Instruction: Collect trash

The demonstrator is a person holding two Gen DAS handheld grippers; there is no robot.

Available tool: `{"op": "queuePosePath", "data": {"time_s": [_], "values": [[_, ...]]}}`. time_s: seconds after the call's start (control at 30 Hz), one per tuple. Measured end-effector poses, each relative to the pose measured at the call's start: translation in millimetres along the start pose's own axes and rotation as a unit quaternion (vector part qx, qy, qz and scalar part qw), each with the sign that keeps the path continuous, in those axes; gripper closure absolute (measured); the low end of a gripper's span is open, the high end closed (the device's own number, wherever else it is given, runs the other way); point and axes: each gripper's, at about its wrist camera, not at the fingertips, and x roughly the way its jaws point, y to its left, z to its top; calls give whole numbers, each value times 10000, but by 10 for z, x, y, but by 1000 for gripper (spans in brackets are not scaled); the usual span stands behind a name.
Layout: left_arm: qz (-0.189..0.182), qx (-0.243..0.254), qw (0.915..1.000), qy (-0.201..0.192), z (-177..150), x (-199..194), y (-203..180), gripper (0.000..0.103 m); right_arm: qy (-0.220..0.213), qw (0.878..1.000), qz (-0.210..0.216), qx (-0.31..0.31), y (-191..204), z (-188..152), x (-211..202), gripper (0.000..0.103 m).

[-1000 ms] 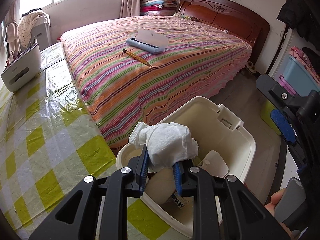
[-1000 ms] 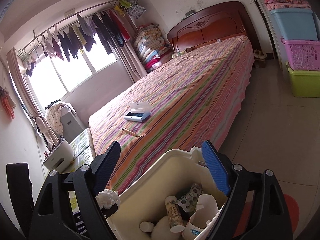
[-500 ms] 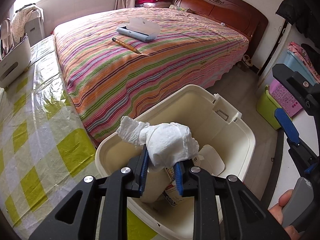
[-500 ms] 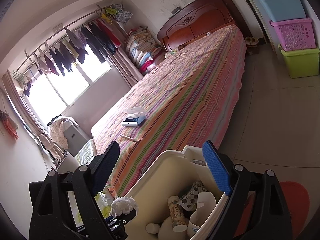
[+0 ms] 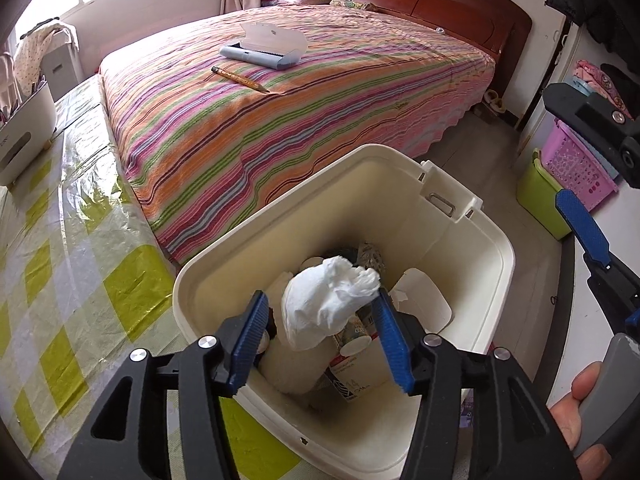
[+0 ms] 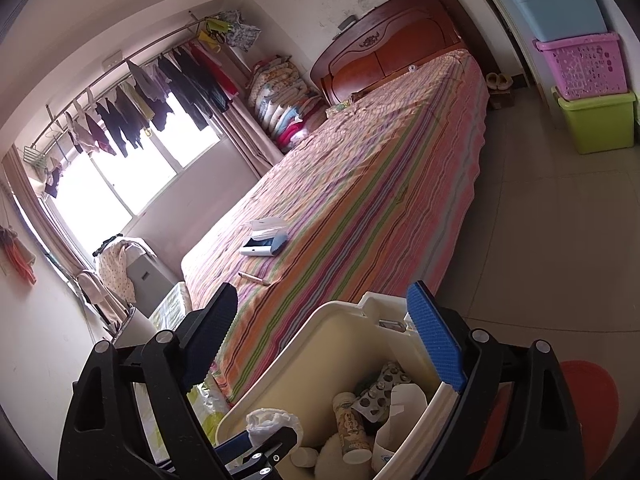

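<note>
Two grippers are hovering over the cream bin (image 5: 472, 240): the left gripper (image 5: 320, 336) is opening around crumpled tissue (image 5: 328, 304), the right gripper (image 6: 324, 340) gaping empty.

Crumpled white tissue (image 5: 328, 304) over cream bin (image 5: 460, 236); seemingly loose.

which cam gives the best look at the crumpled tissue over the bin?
Left wrist. The crumpled tissue sits centred between the opening fingers of the left hand-held gripper, above the bin. Right wrist shows only a small part of it at the bottom edge.
</note>
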Motion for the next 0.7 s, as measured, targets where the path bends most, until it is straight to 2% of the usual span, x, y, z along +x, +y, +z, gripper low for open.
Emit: {"op": "queuePosePath", "data": {"time_s": [0.07, 0.2, 0.37, 0.57, 0.7], "values": [[31, 26, 10000, -33, -9, -10, -13, 36, -12, 10000, -4, 29, -16, -2, -3, 16], [121, 106, 9999, 6, -15, -23, -50, 30, -5, 10000, -6, 39, -24, -2, -2, 16], [143, 139, 9998, 92, -32, -29, -80, 29, -55, 9999, -15, 99, -40, -6, -14, 15], [414, 185, 9990, 10, -55, -98, -66, 29, -51, 9999, -36, 122, -49, -23, -13, 13], [556, 15, 9984, -68, -98, -182, 25, 29, 60, 9999, -98, 103, -37, -38, 17, 10]]}}
